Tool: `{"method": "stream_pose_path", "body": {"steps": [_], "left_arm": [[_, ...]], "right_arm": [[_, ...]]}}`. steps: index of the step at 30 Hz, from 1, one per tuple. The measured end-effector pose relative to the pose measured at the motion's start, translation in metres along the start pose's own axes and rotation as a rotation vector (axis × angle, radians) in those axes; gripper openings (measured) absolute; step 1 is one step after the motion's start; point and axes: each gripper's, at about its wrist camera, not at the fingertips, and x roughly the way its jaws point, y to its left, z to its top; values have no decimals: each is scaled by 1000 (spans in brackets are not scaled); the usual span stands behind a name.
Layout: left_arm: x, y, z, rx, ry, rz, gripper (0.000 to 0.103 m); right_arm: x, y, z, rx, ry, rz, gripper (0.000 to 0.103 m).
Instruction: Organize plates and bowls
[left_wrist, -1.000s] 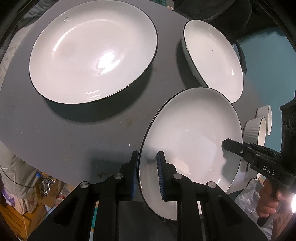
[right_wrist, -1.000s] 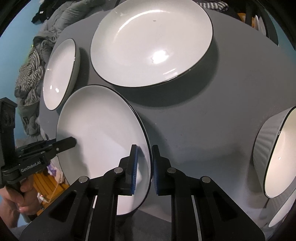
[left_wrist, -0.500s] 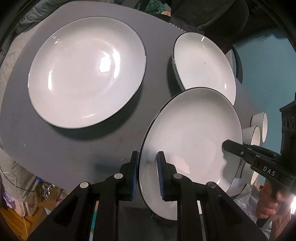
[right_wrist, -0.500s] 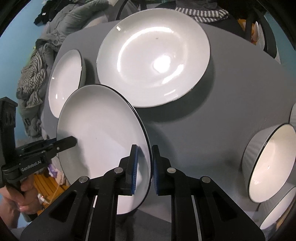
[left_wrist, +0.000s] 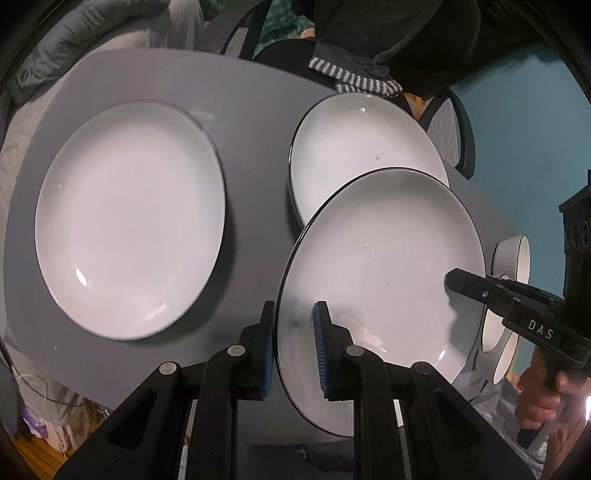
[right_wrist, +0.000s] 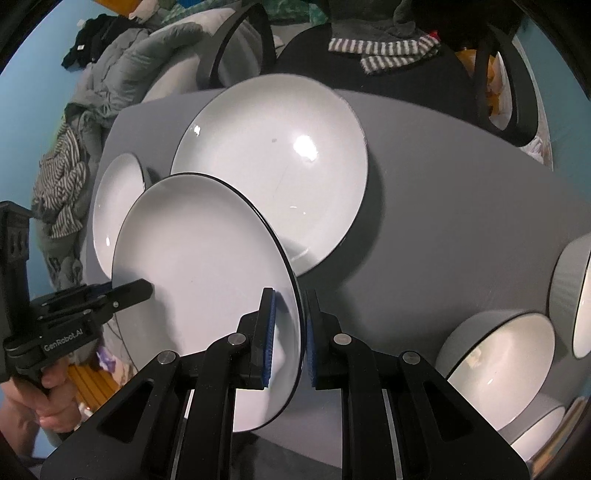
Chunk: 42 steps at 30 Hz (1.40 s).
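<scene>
Both grippers held one white, black-rimmed plate (left_wrist: 380, 258) between them, lifted clear of the grey worktop (left_wrist: 251, 122) and tilted. The left gripper (left_wrist: 293, 345) had its jaws narrowed onto the plate's rim at about 7 o'clock in its own view, blue pads (left_wrist: 320, 347) on either face; the right gripper (right_wrist: 289, 334) pinched the opposite rim, seen at about 5 o'clock of the plate in the right wrist view, and its black fingers also showed at 3 o'clock in the left view. The held plate hung over the near edge of a second plate (left_wrist: 365, 147) lying on the worktop at 1 o'clock, while a larger plate (left_wrist: 129, 221) lay flat at 9 o'clock. Ribbed grey bowls (right_wrist: 498, 362) stood at 4 o'clock in the right wrist view. Judged from this, the plate was being carried to stack on one of the resting plates, probably the one beneath it, though the fisheye view made the gap between them hard to read. The risks lay in the grip: thin rim holds on glazed ceramic could slip if the two hands drifted apart or twisted unevenly, and lowering the plate at a tilt could chip one rim against another or nudge the resting plate toward the worktop's edge.
</scene>
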Motion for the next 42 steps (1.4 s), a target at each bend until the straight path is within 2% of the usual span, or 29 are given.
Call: {"method": "stream_pose_path", "body": {"steps": [8,24,42], "left_arm": [[2,-11,26,0,-3,12,19],[13,-8,64,4,8,55,20],[28,-9,80,24,44,72,20]], "right_arm": [[-4,-7,18,2,-11,8,15],[8,-19,71,24,0,12,15],[20,-23,85,40,19,-5,16]]}}
